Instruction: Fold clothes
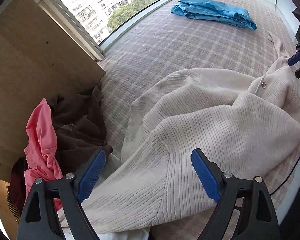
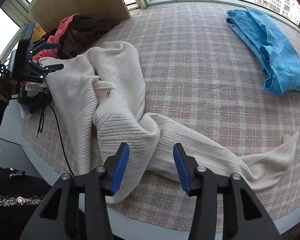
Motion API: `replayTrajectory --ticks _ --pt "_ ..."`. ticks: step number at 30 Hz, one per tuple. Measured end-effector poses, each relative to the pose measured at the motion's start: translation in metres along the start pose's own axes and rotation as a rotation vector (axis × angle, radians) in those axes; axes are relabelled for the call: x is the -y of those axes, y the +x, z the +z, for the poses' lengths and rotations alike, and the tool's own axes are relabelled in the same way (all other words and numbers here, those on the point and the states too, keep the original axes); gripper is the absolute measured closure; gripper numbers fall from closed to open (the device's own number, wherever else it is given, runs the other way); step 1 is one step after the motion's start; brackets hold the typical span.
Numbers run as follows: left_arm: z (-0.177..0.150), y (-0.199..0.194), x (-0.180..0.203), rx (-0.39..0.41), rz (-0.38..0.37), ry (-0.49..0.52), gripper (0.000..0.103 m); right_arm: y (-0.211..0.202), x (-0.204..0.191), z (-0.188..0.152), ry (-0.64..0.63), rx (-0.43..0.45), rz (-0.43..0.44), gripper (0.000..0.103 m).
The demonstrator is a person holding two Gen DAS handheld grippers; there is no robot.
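a plaid-covered surface (image 2: 200, 64) in pink and cream checks fills both views, bounded at the far side by windows (image 1: 118, 4) that look out on apartment blocks and trees. a tan board (image 1: 30, 76) leans at the left corner. a cream ribbed sweater (image 2: 118, 108) lies rumpled across the near half of the surface, one sleeve (image 2: 250, 160) stretched out to the right, a small metallic button (image 1: 263, 84) on its front. a folded blue garment (image 2: 274, 56) rests well apart from it, near the windows. a heap of clothes sits against the board: a brown piece (image 1: 84, 124) and a pink piece (image 1: 42, 140) touching each other, just beside the sweater. the left gripper (image 1: 148, 174) hovers over the sweater's ribbed edge, jaws spread wide, its blue pads (image 1: 92, 176) holding nothing. the right gripper (image 2: 151, 168) stands above the sweater's near fold, jaws parted, pads clear of the knit. a black cable (image 2: 60, 138) trails over the left edge of the surface.
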State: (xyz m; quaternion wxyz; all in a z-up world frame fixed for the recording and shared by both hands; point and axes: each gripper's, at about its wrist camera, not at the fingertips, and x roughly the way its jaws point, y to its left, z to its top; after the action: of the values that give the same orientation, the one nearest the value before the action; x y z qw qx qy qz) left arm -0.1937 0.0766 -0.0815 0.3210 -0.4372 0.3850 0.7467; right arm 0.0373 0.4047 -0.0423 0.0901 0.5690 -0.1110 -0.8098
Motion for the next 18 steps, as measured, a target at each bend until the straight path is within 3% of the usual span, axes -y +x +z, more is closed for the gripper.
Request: replayTrajectory --ticks 3,5,7,9,12,15,18 --pt "0.009 0.028 0.0 -0.041 -0.056 0.071 0.016 0.008 0.004 0.005 0.02 -0.009 0.006 0.057" --pt "0.013 0.041 -0.001 -0.063 -0.08 0.091 0.023 0.013 0.006 0.007 0.04 -0.021 0.007 0.057" --pt "0.015 0.052 -0.004 -0.084 -0.117 0.078 0.046 0.017 0.007 0.007 0.052 -0.031 0.003 0.057" --pt "0.015 0.061 -0.007 -0.1 -0.162 0.051 0.061 0.02 0.005 0.008 0.055 -0.04 0.007 0.057" --pt "0.01 0.065 -0.003 -0.102 -0.195 0.044 0.067 0.019 0.002 0.01 0.047 -0.046 0.007 0.057" --pt "0.005 0.062 0.006 -0.092 -0.205 0.06 0.089 0.014 -0.004 0.014 0.033 -0.032 0.01 0.057" --pt "0.003 0.059 0.011 -0.092 -0.189 0.025 0.094 0.01 -0.01 0.024 0.013 -0.018 0.012 0.057"
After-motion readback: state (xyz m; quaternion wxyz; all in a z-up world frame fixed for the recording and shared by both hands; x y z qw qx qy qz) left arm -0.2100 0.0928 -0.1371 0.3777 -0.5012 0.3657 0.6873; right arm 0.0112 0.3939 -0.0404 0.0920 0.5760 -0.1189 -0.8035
